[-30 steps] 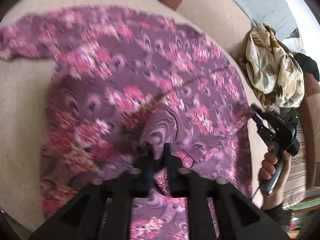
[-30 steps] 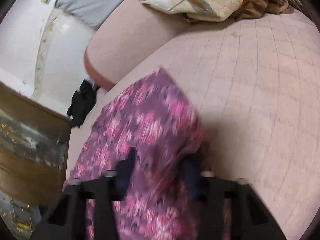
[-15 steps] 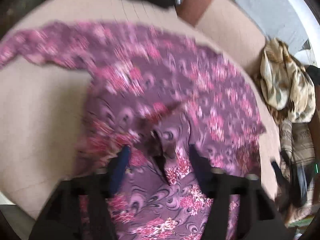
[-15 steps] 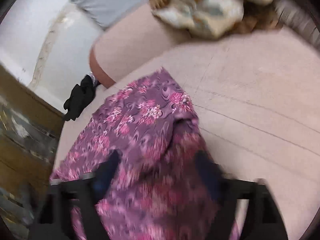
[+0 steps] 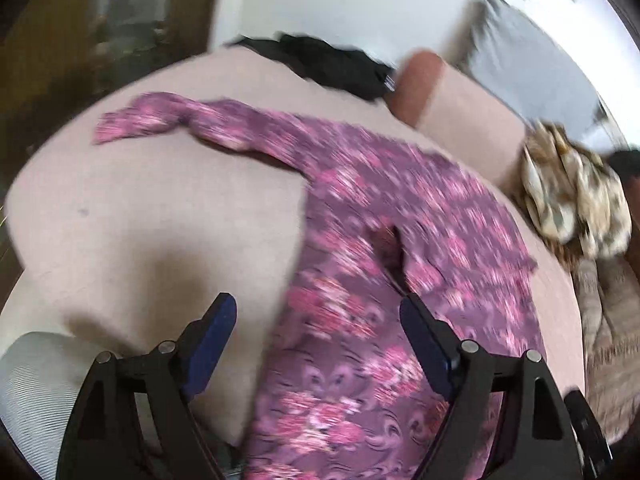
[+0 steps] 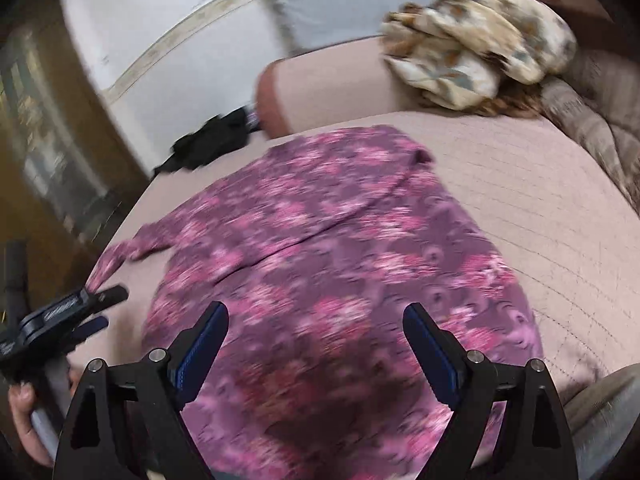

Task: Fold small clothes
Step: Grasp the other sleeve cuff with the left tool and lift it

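On the pink bed (image 6: 520, 208), both grippers' fingers spread above the purple garment (image 6: 320, 240), beige cloth (image 6: 480, 52) beyond.

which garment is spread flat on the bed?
The purple floral top, lying flat mid-bed; the cream leafy cloth and black garment are bunched at the edges.
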{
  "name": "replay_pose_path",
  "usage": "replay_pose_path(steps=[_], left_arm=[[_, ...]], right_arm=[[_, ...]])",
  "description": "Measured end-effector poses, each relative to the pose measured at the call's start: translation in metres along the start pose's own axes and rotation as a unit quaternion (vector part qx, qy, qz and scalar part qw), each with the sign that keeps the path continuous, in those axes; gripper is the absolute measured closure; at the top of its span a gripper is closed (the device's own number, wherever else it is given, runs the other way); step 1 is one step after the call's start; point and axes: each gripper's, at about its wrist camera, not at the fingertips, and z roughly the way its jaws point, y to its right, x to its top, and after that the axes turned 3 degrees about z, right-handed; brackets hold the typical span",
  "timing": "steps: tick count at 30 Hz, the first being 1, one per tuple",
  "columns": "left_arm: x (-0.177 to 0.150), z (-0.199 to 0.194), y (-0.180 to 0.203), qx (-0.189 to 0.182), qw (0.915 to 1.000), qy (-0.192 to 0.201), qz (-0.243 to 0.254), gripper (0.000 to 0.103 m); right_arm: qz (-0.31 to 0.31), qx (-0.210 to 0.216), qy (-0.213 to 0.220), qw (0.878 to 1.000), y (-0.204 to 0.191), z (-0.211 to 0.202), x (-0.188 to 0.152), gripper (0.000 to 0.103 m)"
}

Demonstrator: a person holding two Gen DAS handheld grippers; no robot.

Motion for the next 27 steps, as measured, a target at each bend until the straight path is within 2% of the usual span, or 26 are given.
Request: replay_pose_path(steps=[3,6,9,14,17,20,22,25,27], left_arm=[[0.012,-0.013,-0.022,0.029,0.9987,0.004,-0.043,0.02],[0.025,-0.026,-0.044,0.038,0.9968,0.01,-0.069,0.02],[0.044,-0.031,-0.069,0.015,0.9925,0.008,-0.121,0.02],[0.08,-0.023,-0.116,-0.011,0.9779,0.017,-0.208,0.019],[0.103,0.0,-0.148,-0.005,0.9624,-0.001,-0.271,0.019],[0.13,0.033,-0.187,0.006,0.9425,-0.014,-0.334,0.019],[0.144,0.051,-0.211,0.012,0.9286,-0.002,-0.371,0.019],[0.158,0.087,-0.237,0.03,0.9098,-0.025,-0.413,0.019],[0.164,0.107,-0.244,0.029,0.9053,-0.036,-0.422,0.019]], right_arm=[[-0.043,0.019,0.006,0.999,-0.037,-0.02,0.003,0.011],[-0.079,0.036,0.018,0.996,-0.072,-0.038,0.013,0.011],[-0.103,0.034,0.01,0.994,-0.108,-0.04,0.027,0.011],[-0.128,0.068,-0.008,0.989,-0.152,-0.021,0.05,0.011],[-0.125,0.086,-0.024,0.988,-0.171,0.001,0.07,0.011],[-0.114,0.079,-0.026,0.99,-0.183,0.02,0.086,0.011],[-0.11,0.081,-0.026,0.99,-0.186,0.03,0.091,0.011],[-0.11,0.083,-0.036,0.99,-0.188,0.046,0.093,0.011],[-0.114,0.078,-0.041,0.99,-0.186,0.055,0.091,0.011]])
